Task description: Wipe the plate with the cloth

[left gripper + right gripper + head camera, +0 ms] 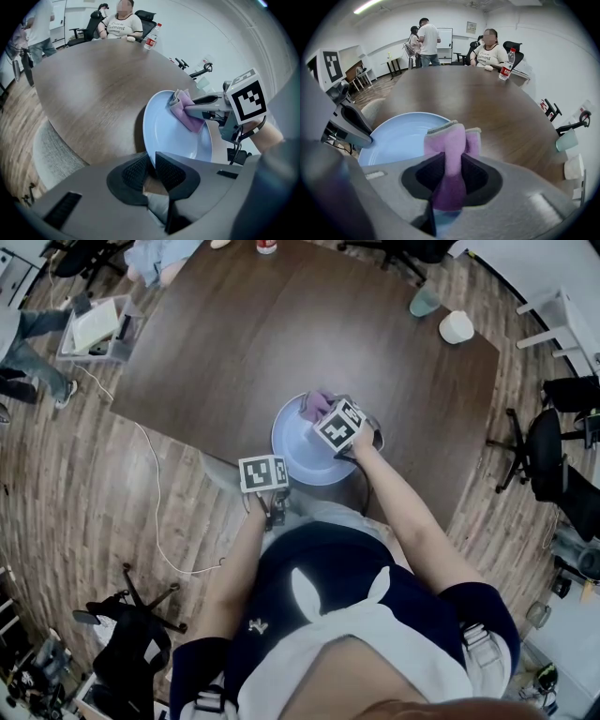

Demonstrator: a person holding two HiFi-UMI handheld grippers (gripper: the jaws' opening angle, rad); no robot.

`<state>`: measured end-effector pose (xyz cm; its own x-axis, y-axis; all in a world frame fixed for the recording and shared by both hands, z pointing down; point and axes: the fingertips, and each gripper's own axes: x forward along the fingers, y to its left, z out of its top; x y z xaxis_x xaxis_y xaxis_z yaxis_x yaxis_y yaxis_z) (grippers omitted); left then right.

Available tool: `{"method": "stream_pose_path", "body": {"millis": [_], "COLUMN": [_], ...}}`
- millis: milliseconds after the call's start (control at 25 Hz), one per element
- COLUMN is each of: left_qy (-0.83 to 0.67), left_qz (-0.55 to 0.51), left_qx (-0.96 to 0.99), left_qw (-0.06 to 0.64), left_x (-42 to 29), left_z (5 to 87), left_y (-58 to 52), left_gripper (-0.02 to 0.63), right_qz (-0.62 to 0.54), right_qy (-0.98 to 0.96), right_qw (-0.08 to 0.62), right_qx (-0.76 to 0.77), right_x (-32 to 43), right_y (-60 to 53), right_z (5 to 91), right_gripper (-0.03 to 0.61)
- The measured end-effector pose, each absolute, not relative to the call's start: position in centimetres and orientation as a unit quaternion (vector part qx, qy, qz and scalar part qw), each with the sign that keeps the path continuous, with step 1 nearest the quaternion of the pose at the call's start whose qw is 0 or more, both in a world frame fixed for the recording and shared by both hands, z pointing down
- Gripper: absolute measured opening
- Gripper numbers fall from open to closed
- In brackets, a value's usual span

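Between right tongs (451, 176): soft cloth (449, 140) pinched, over plate (401, 136).
Left tongs (151, 164) clamp the plate's rim; plate looks stiff, slick, breakable, so best held at the edge.

Tabletop (281, 324) beyond plate (293, 448) bare (wide passage); bottle (266, 246), cup (424, 301) only at far edges.

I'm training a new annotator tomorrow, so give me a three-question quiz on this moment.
1. True or false: the left tool is shut on the rim of the plate.
2. What does the right tool hold? A) a sponge B) the purple cloth C) a bottle
3. Fill in: the plate is at the edge of the table that is ___ the person (nearest or farthest from).

Key: 1 true; 2 B; 3 nearest.
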<state>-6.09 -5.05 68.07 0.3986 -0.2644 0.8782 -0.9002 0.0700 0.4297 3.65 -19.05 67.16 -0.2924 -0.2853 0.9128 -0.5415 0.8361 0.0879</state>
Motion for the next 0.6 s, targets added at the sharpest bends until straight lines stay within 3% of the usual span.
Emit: {"method": "stream_pose_path", "body": {"millis": [600], "left_qy": [-0.492], "left_qz": [0.232], "left_qx": [0.595], "left_qw": [0.592], "left_x": [-6.6], "left_z": [68.2], "left_y": [-5.3], "left_gripper": [0.028], "right_qz": [0.151], "right_qy": [-0.77], "right_qw": [0.566], "right_qx": [0.254], "right_x": [6.7], "right_y": [-17.3], "right_z": [67.5], "right_gripper": [0.104]}}
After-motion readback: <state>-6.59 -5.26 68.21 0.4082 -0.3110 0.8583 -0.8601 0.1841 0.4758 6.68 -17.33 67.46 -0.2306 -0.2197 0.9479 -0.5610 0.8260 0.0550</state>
